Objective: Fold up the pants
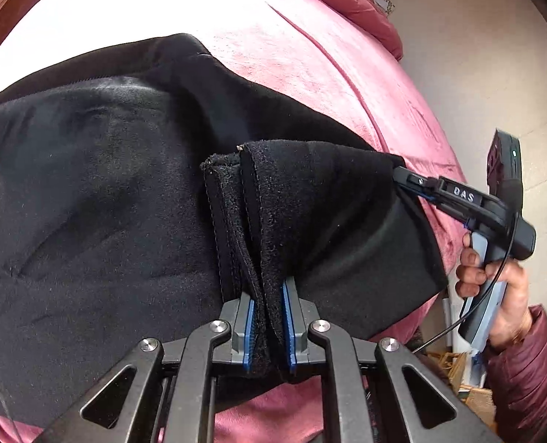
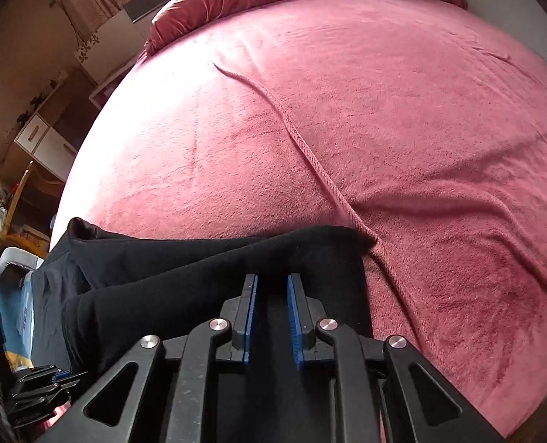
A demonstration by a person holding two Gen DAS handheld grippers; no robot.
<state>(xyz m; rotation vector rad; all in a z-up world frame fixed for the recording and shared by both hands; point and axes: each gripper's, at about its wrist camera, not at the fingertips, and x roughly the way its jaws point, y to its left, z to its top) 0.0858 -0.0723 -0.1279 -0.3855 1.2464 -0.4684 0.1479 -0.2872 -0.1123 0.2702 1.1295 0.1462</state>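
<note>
Pants (image 1: 88, 192) on pink bed (image 1: 310, 74), L gripper (image 1: 267, 317) + R gripper (image 2: 272, 317) clamping hems.

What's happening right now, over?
Left gripper and right gripper both clamped on black pants. Pants lifted over pink bedspread. Nothing blocking.

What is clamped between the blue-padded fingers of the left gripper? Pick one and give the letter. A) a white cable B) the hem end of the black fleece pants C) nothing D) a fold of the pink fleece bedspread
B: in the left wrist view the left gripper has its blue pads pressed on the bunched hem of the black fleece pants, above the pink bedspread.
</note>
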